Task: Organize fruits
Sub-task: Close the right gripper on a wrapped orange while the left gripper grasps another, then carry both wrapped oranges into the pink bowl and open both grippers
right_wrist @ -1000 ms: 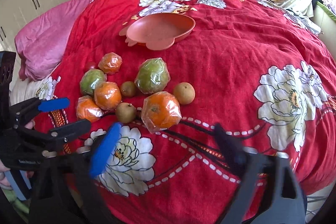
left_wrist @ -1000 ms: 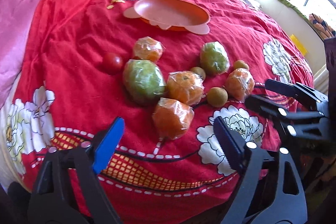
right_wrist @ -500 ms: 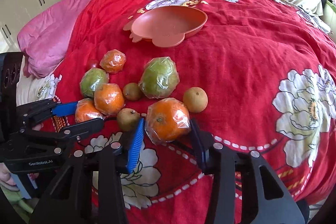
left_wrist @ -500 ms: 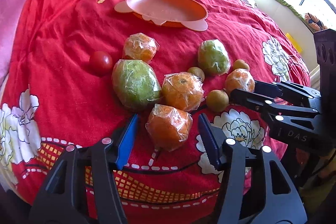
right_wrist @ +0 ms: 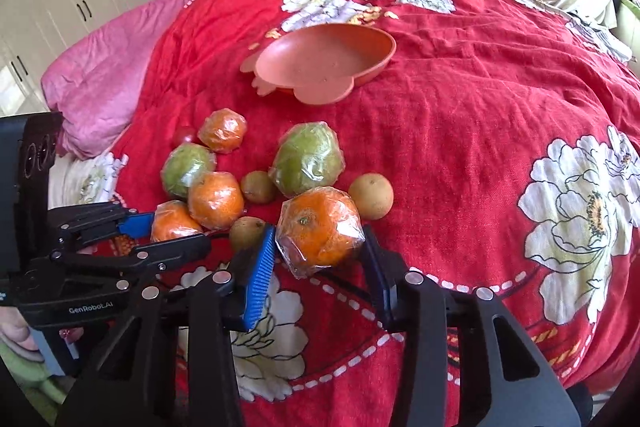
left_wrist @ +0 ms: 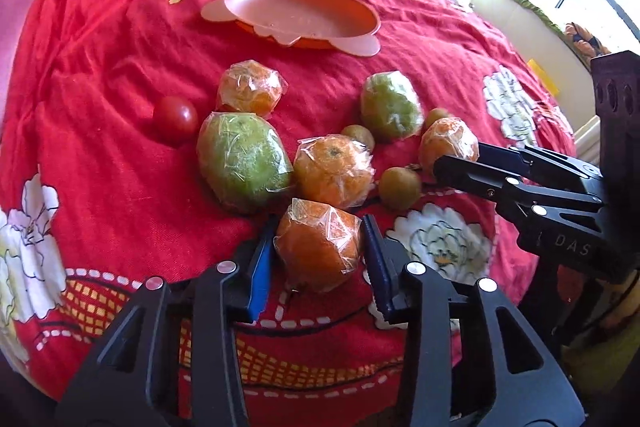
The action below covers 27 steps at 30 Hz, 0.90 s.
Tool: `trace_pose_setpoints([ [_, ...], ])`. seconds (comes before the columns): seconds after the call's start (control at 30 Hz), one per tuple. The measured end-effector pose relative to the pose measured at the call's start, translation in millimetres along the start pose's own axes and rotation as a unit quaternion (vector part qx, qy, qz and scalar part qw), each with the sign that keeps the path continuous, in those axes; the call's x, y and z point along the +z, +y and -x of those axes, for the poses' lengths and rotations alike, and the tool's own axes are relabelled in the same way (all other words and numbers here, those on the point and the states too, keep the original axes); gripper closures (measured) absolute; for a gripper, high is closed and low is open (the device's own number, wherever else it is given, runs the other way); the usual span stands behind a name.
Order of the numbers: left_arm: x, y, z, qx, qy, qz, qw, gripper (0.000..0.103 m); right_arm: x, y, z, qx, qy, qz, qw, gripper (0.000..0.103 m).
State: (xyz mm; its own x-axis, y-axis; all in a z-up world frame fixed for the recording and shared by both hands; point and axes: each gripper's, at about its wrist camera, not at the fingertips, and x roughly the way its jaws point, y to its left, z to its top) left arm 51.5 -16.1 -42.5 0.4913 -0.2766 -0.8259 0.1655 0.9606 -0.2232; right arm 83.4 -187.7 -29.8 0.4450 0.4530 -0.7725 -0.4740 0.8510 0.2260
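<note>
On the red bedspread (right_wrist: 460, 131), both tongs, left (left_wrist: 318, 247) and right (right_wrist: 320, 241), each pinch a wrapped orange.

Fruit cluster lies on the bed (right_wrist: 460, 115), with the plate (right_wrist: 324, 63) behind it at 12 o'clock, well apart. In the right wrist view, the nearest wrapped orange (right_wrist: 320, 231) sits between the right gripper (right_wrist: 318, 259) fingers. A bare round fruit (right_wrist: 371, 195) touches it at 1 o'clock; a wrapped pear-shaped fruit (right_wrist: 306, 159) lies just behind at 11 o'clock. At 9 o'clock, the left gripper (left_wrist: 318, 259) brackets another wrapped orange (left_wrist: 318, 247). Tomato (left_wrist: 175, 115) lies at the cluster's far left edge.
</note>
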Motion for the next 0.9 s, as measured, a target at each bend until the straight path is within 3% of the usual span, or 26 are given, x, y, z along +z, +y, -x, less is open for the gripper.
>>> trace_pose_setpoints([
  [0.4,38,15,34,-0.025,-0.033,0.024,0.9988,0.071,32,-1,17,0.001,-0.034,0.019,0.999,0.063],
  [0.9,116,44,14,0.004,-0.039,0.022,0.9990,0.071,86,-6,-7,-0.001,-0.042,0.042,0.998,0.063],
])
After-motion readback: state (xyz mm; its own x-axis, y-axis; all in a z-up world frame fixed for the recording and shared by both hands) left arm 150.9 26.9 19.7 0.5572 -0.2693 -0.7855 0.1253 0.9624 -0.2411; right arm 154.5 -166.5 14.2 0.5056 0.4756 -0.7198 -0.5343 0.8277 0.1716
